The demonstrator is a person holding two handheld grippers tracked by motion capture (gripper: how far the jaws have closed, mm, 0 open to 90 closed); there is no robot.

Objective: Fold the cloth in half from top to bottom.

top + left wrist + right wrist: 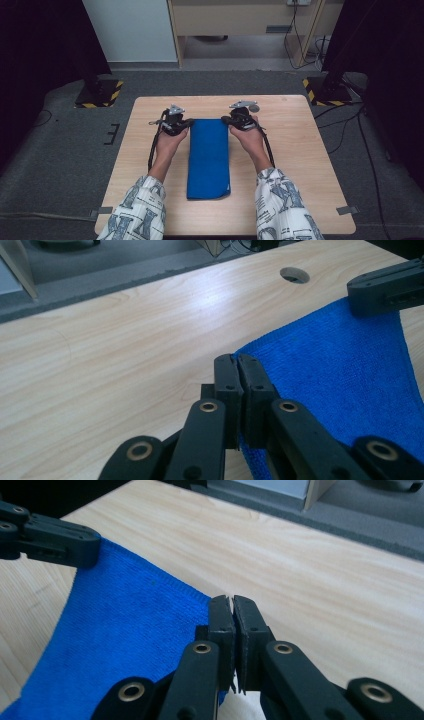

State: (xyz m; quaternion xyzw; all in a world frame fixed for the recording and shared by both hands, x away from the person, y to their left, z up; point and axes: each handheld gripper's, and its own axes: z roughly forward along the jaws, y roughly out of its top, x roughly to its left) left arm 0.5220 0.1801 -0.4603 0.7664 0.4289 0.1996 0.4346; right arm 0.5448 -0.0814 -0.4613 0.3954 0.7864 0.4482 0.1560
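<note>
A folded blue cloth (208, 160) lies lengthwise on the wooden table (300, 150), and its far edge is held taut between the two grippers. My left gripper (188, 122) is at the cloth's far left corner. In the left gripper view its jaws (238, 360) are pressed together with the corner of the cloth (340, 370) pinched between them. My right gripper (226, 120) is at the far right corner, its jaws (233, 602) likewise shut on the cloth (125, 630). Each gripper view also shows the other gripper (385, 287) (55, 540) gripping the opposite corner.
The table has a round cable hole (294, 274) near its far edge. Beyond the table, two stand bases with yellow-black tape (100, 92) (325, 90) sit on grey carpet, with cables (350, 125) on the right. A wooden cabinet (240, 20) stands at the back.
</note>
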